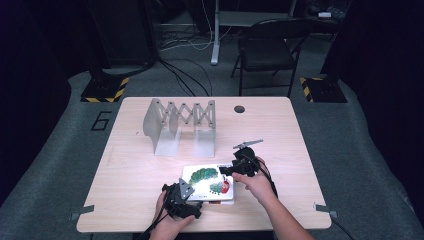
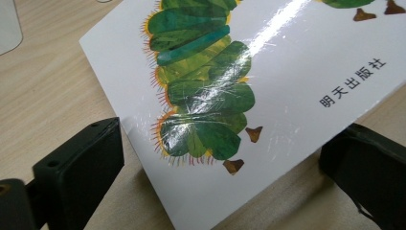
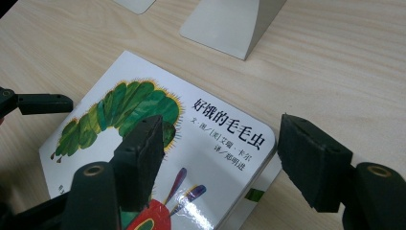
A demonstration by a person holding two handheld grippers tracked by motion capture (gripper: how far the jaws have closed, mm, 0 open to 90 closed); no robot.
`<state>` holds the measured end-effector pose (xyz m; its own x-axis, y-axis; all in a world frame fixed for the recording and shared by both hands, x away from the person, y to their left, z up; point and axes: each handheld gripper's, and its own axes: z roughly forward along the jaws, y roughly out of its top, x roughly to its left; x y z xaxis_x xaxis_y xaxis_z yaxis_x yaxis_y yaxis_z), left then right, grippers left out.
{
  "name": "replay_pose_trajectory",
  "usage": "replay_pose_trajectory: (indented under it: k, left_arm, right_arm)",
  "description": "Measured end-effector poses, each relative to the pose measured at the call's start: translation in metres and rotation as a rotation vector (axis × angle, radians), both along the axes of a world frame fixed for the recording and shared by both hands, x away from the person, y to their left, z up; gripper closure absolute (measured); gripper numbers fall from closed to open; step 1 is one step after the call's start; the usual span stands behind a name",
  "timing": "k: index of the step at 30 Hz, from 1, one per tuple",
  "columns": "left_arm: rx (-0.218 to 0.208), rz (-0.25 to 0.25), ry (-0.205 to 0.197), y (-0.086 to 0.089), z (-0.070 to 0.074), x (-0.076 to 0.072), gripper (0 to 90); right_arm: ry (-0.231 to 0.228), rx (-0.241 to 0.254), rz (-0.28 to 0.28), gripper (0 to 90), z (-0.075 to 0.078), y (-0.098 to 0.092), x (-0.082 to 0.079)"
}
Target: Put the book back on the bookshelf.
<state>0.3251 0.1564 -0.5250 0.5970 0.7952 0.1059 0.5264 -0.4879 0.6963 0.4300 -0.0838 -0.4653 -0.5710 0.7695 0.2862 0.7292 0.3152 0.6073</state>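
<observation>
Pretty sure I'm working in a lab or recording studio, not anyone's home. The light wood tabletop point(image 1: 150, 200) sits alone on grey carpet point(image 1: 60, 165) with a big "6" point(image 1: 101, 120) marked on the floor beside it. Black curtains point(image 1: 30, 75) wall the space off, stand bases with yellow-black hazard tape point(image 1: 105, 90) flank it, loose cables point(image 1: 185, 75) snake across the floor, and a folding chair point(image 1: 267, 50) sits behind.

Pale wooden table point(image 1: 135, 200), picture book point(image 1: 207, 182) flat near front edge, grey expanding rack point(image 1: 181, 125) behind
</observation>
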Motion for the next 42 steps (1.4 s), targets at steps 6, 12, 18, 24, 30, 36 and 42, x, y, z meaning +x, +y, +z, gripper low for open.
replay_pose_trajectory:
  k: [6,12,18,24,30,36,42]
  left_arm:
    - [0.015,-0.016,-0.006,-0.001,0.001,-0.001,4.8]
    - [0.042,-0.030,-0.051,-0.004,0.002,-0.006,8.1]
    - [0.046,-0.036,-0.053,-0.004,0.003,-0.006,8.6]
    - [0.058,-0.045,-0.075,-0.005,0.003,-0.009,9.8]
    - [0.084,-0.084,-0.124,-0.008,0.003,-0.014,19.1]
    - [0.064,-0.077,-0.140,-0.007,0.001,-0.015,18.9]
    - [0.057,-0.075,-0.136,-0.007,0.000,-0.015,19.0]
  right_arm:
    - [-0.001,0.000,0.000,32.9,0.000,0.000,0.000]
    - [0.000,-0.002,-0.001,32.9,0.000,0.000,0.000]
    - [-0.012,-0.004,0.007,32.9,-0.002,-0.001,0.001]
    - [-0.009,-0.007,0.010,32.8,-0.003,-0.001,0.002]
    - [-0.012,-0.005,0.007,32.8,-0.003,-0.001,0.002]
    - [0.006,-0.003,0.003,32.9,-0.004,-0.001,0.002]
    - [0.042,0.002,-0.009,32.1,-0.006,-0.005,0.011]
